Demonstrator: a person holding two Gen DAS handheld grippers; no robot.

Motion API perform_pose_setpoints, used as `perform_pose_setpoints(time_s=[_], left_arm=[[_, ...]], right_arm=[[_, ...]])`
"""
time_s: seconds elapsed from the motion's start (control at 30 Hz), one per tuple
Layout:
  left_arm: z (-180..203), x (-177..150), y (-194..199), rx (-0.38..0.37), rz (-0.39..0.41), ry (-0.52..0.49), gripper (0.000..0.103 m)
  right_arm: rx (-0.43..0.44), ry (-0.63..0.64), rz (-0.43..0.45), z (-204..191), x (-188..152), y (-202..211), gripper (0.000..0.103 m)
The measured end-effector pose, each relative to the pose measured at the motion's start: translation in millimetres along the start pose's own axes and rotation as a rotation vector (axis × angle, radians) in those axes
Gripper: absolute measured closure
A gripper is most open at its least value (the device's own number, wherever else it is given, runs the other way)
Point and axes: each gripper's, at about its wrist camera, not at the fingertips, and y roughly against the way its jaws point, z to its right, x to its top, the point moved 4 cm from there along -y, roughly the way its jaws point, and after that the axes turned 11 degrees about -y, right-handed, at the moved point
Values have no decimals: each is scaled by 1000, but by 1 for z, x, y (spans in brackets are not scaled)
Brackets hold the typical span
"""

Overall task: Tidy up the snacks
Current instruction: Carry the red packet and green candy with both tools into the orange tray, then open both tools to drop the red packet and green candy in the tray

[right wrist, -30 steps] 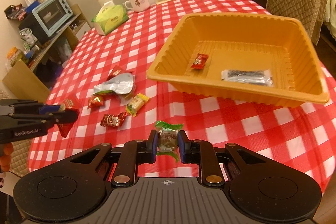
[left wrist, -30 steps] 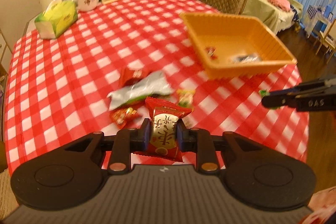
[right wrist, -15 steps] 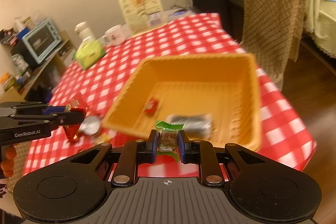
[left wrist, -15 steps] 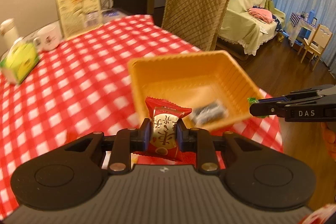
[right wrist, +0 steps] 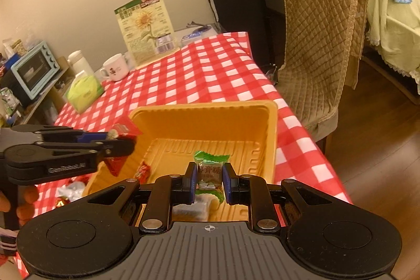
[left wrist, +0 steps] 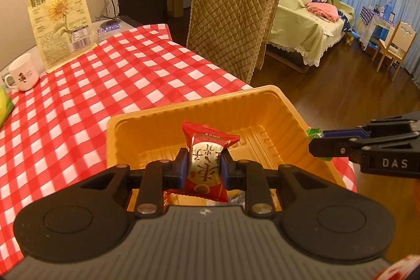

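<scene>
My left gripper (left wrist: 204, 166) is shut on a red snack packet (left wrist: 207, 162) and hangs over the orange tray (left wrist: 183, 112). In the right wrist view the same gripper (right wrist: 118, 142) comes in from the left over the tray's near left corner, red packet (right wrist: 123, 129) in its jaws. My right gripper (right wrist: 209, 181) is shut on a small green candy (right wrist: 210, 169) above the tray's (right wrist: 204, 109) inside. It shows at the right of the left wrist view as a black arm (left wrist: 341, 146) with the green wrapper (left wrist: 313, 132) at its tip. A small red candy (right wrist: 143, 169) and a pale wrapper (right wrist: 191, 207) lie in the tray.
The tray sits near the right edge of a red checked tablecloth (left wrist: 78, 101). A white mug (right wrist: 114, 68), green tissue pack (right wrist: 84, 91) and sunflower card (right wrist: 145, 25) stand at the back. A quilted chair (right wrist: 320, 43) stands beside the table. Loose snacks (right wrist: 71, 188) lie left of the tray.
Both grippers have travelled from over the loose snacks and tablecloth to above the orange tray, each still holding its snack. The tray now fills the view beneath them.
</scene>
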Motion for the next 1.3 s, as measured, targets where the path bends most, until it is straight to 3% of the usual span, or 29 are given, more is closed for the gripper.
perform_pose_setpoints(time_s=[0.53,0.63,1.3], left_arm=[[1,6,-58,23,-83,40,77],[1,6,-57,33,-84,40,71],[-19,-6,-20,81,-67,124,63]], right_arm=[[5,-11,-23,23,18,-21,82],[10,-13,-23,23,21,-22,82],[19,34,-71,9,22,-63,82]])
